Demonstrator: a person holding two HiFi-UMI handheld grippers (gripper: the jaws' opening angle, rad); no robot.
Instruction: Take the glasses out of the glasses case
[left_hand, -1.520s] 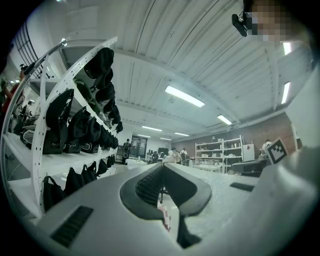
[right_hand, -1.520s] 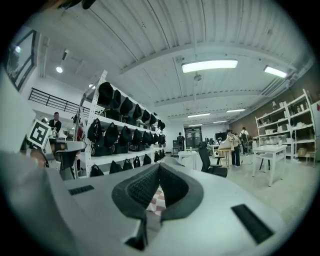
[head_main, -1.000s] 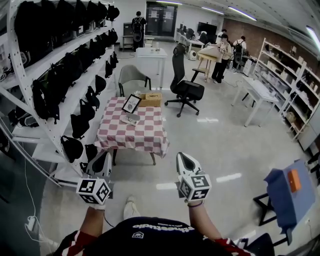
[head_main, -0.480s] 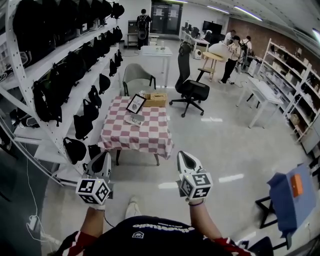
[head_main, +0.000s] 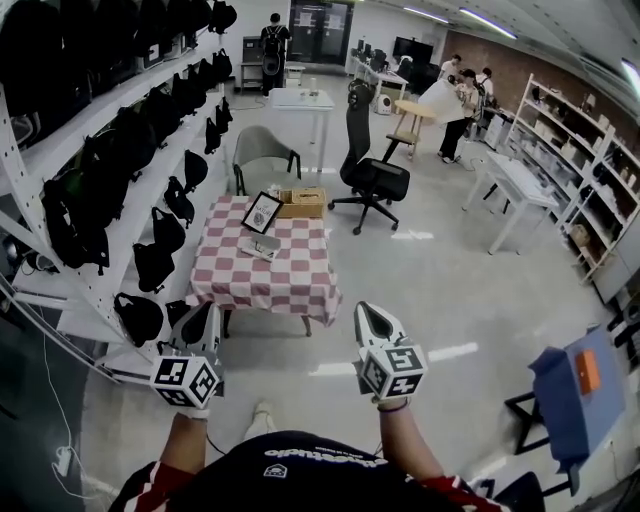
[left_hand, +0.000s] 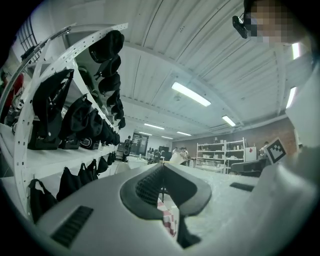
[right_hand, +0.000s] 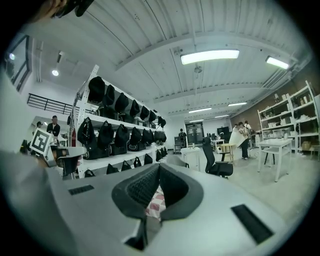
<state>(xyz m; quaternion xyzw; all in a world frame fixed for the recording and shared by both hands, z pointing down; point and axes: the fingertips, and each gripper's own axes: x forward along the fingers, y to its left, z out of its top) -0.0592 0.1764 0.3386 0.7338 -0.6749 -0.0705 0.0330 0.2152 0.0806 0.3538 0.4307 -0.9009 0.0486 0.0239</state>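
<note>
small grey item (head_main: 265, 246) on checked table (head_main: 290, 285) | too far to id

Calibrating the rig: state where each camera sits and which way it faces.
Head view: on the head, looking down-forward at checkered table; torso, forearms, left tongs, right tongs show.
Left gripper view: on left tongs, level along shut jaws, towards bag shelves.
Right gripper view: on right tongs, likewise; jaws shut.
Shared: bag shelves, checkered table.

Dark navy shirt (head_main: 300, 472) with white lettering, red-and-white striped sleeves (head_main: 148, 485), a pale shoe (head_main: 262, 413). The left tongs (head_main: 210, 308) and right tongs (head_main: 363, 310) are pale grey, with black-and-white square markers.
</note>
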